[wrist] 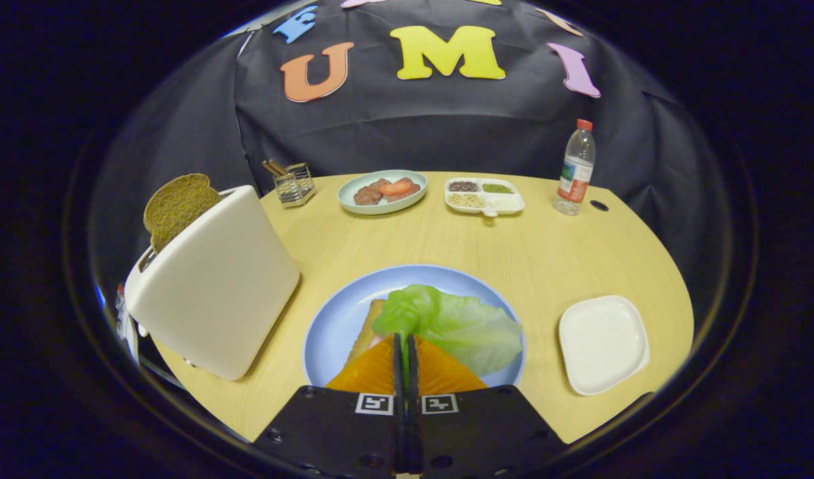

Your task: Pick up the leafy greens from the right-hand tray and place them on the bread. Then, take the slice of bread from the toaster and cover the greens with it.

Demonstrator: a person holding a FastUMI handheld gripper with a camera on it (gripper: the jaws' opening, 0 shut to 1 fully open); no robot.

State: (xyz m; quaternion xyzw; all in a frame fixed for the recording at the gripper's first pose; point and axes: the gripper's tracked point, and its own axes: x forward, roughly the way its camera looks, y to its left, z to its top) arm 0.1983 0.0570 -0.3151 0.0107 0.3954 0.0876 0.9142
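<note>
1. While the bench (526, 259) carried everything, a white toaster (213, 286) stood at its left with a brown bread slice (178, 206) poking up from the slot.
2. Centred near the hand-held gripper (404, 346) lay a blue plate (343, 313) bearing bread (367, 329).
3. An empty white tray (603, 342) sat to the right.
4. Leafy greens (460, 322) lay over the bread, their stem pinched between the closed fingers.

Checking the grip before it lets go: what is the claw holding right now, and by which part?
The claw is shut on the lettuce leaf, pinching its near edge, over the bread on the blue plate.
</note>
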